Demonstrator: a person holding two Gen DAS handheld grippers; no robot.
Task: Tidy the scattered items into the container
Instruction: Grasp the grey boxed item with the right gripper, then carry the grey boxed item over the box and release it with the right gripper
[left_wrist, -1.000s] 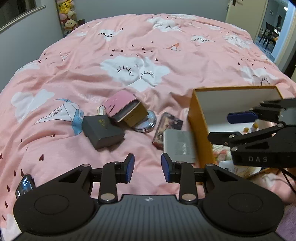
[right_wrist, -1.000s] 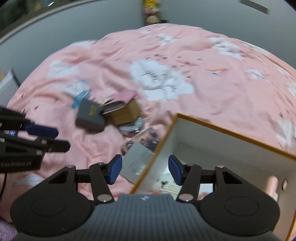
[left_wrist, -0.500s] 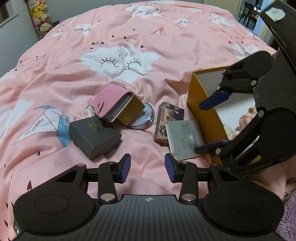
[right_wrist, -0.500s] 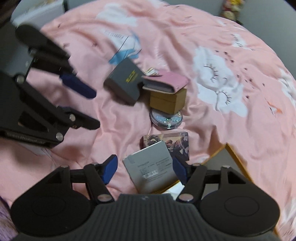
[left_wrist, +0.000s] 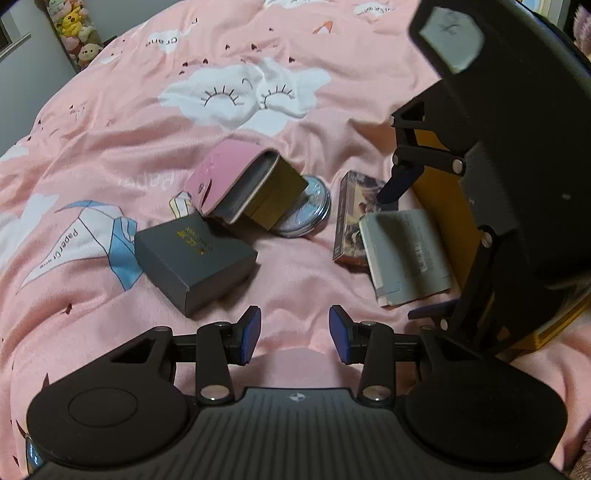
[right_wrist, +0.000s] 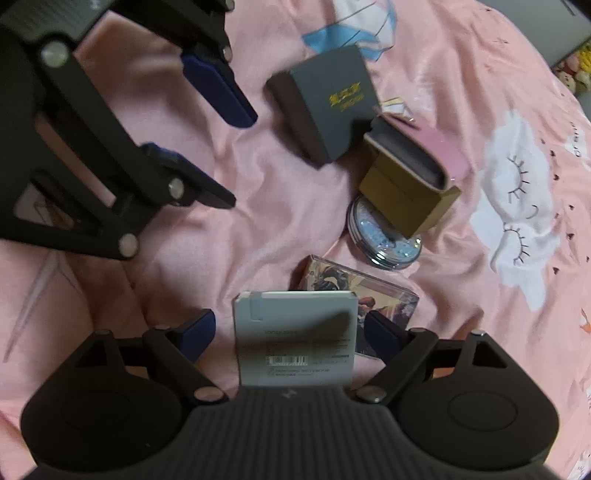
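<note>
The right gripper (right_wrist: 286, 330) is opening its jaws wide around the pale grey flat box (right_wrist: 295, 336), which is lying on the pink bedspread (right_wrist: 258, 206) between its blue pads, touching neither, just left of the orange container (left_wrist: 439, 206). The box's long axis is running along the gripper's pointing line, its short end pointing far. The left gripper (left_wrist: 294, 334), half-open and empty, is hovering further off, near the dark grey box (left_wrist: 195, 254).

Both wrist cams steep, close; share grey box (left_wrist: 195, 254), prob
</note>
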